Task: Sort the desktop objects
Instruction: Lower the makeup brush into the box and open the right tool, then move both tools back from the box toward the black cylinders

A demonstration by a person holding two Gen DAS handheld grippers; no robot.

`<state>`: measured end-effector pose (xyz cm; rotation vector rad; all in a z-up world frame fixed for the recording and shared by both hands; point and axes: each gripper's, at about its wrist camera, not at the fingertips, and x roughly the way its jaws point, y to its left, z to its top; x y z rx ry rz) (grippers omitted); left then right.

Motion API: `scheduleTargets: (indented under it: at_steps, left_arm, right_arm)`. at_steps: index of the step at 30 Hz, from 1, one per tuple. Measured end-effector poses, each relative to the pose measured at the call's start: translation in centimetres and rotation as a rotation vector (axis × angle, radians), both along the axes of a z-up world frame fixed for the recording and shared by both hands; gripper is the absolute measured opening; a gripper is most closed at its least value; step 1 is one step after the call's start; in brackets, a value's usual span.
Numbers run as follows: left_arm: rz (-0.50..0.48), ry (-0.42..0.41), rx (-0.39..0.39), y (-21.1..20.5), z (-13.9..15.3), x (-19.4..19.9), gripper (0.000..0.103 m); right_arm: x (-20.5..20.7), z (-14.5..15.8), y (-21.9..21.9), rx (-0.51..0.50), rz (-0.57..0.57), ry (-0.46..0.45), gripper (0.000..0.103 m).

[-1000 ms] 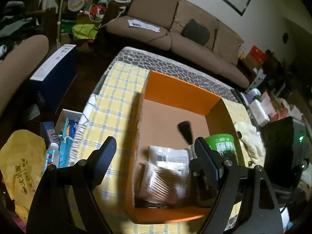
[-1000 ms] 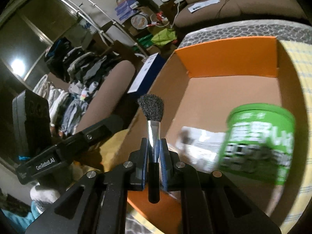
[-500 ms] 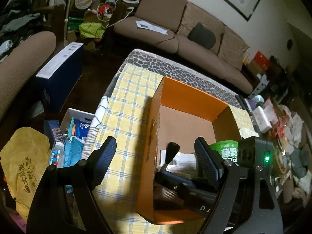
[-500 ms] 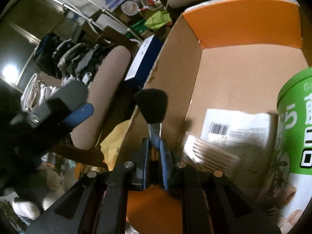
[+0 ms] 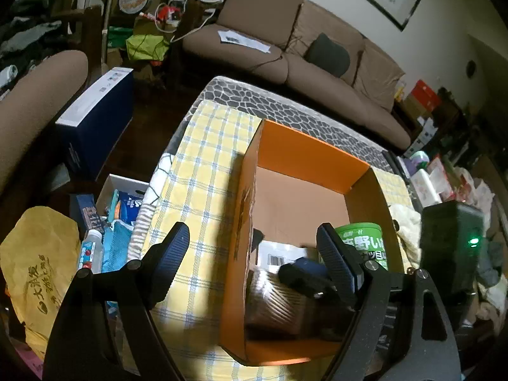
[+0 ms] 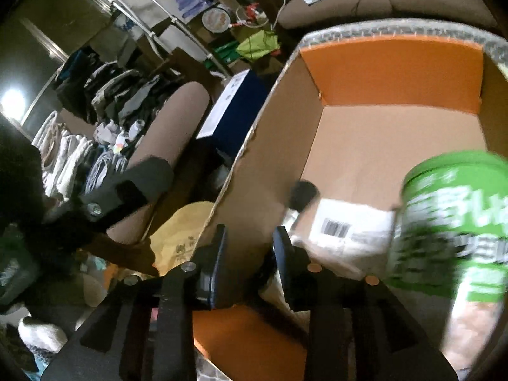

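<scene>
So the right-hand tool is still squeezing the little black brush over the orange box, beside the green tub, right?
Not quite. In the right wrist view the right gripper is open, its fingers spread, and the brush lies loose inside the orange box. It is indeed beside the green tub.

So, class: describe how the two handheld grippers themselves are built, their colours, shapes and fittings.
The left gripper is matt black, with two angular arms, silver screws at the joints, and paddle-shaped fingers faced with dark ribbed pads. The right gripper has the same black frame and metal screws, with flat narrow fingers. No cables or sleeves show.
</scene>
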<state>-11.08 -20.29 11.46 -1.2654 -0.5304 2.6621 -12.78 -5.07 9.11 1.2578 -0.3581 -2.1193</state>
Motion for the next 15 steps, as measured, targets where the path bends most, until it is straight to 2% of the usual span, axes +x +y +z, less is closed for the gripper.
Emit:
scheduleTargets:
  at_steps: [5,7,9,12,15]
  left_arm:
    - [-0.02,-0.005,0.01,0.6,-0.2,-0.1,0.083]
    - [-0.03,-0.005,0.013,1.0,-0.2,0.0,0.087]
    - [-0.033,0.003,0.034,1.3,-0.2,0.1,0.097]
    - [-0.024,0.019,0.064,1.2,0.1,0.2,0.101]
    - [-0.026,0.023,0.076,1.3,0.1,0.2,0.102]
  right_arm:
    - [0.3,1.6,1.2,0.026,-0.016,0.06,0.042]
    - [0.4,2.2,1.9,0.032,-0.032,0.081,0.054]
    - [0.4,2.7,2.6,0.05,-0.048,0.104,0.065]
    - [0.4,3.1,3.7,0.063,-0.076,0.13,0.084]
    - [0.5,3.6,5.1,0.058,-0.105,0.152,0.09]
